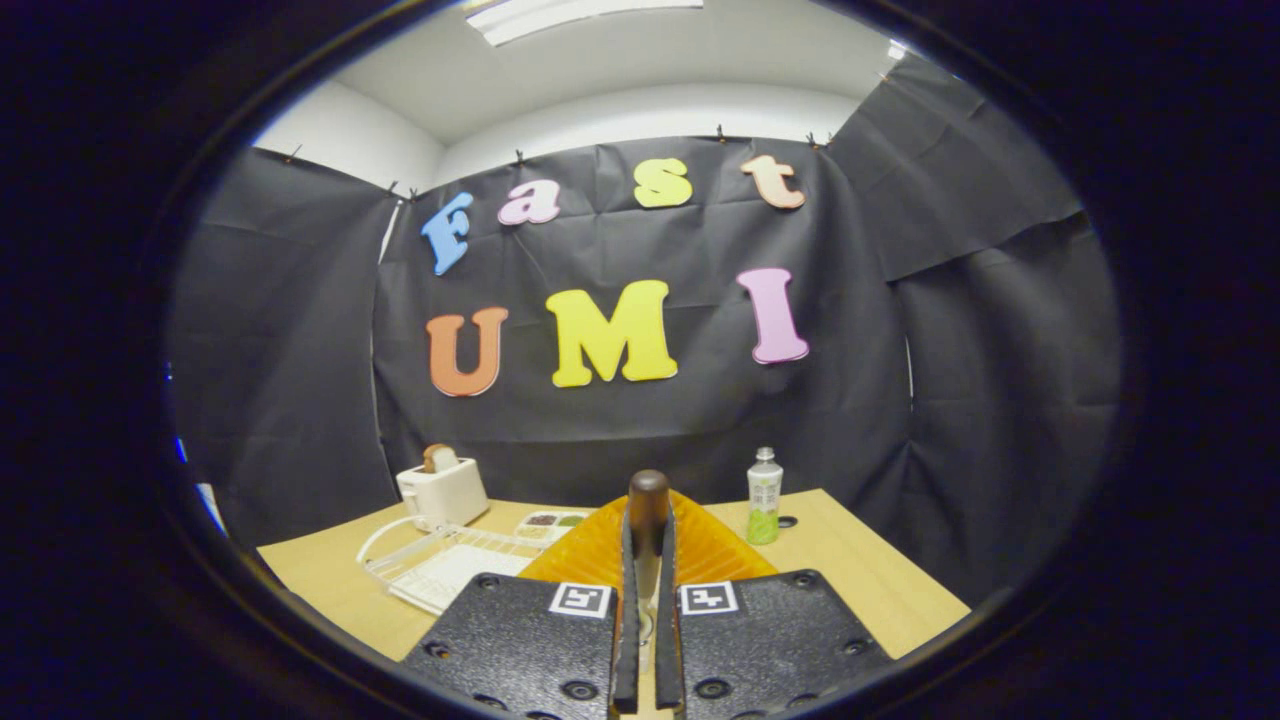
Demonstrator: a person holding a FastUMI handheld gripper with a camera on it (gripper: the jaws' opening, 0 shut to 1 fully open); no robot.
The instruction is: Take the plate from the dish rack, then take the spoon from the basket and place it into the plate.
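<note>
spreading under everything, the pale wooden table point(880, 580), running on from the claw toward the black booth wall.

sitting on it beyond the claw and off to its left, the white wire dish rack point(440, 565), looking bare of plates from here.

lying flat just ahead of the fingers, the orange ribbed plate point(715, 550), its near part hiding behind them; judging by that, already out of the rack and waiting as the target.

standing behind the rack, a white toaster point(442, 492) with something brown poking out of the top. standing past the plate on its right, a small bottle point(764, 497) with a green lower half. resting between rack and plate, a shallow little tray point(550, 522) of dark and green bits, too small to tell more.

pointing forward over the near rim of the plate, the claw point(648, 560), fingers drawn almost together and pinching the spoon point(648, 495) from both sides.

running along the fingers, the spoon's long axis, its dark rounded handle end jutting out past the fingertips above the plate, a paler stretch showing in the slit lower down; bowl end hiding back between the fingers.

turning on one relation, the coming move: plate lying directly ahead and below the spoon, so probably needing only a lowering and a letting go, minding the jutting handle end against the far rim.
</note>
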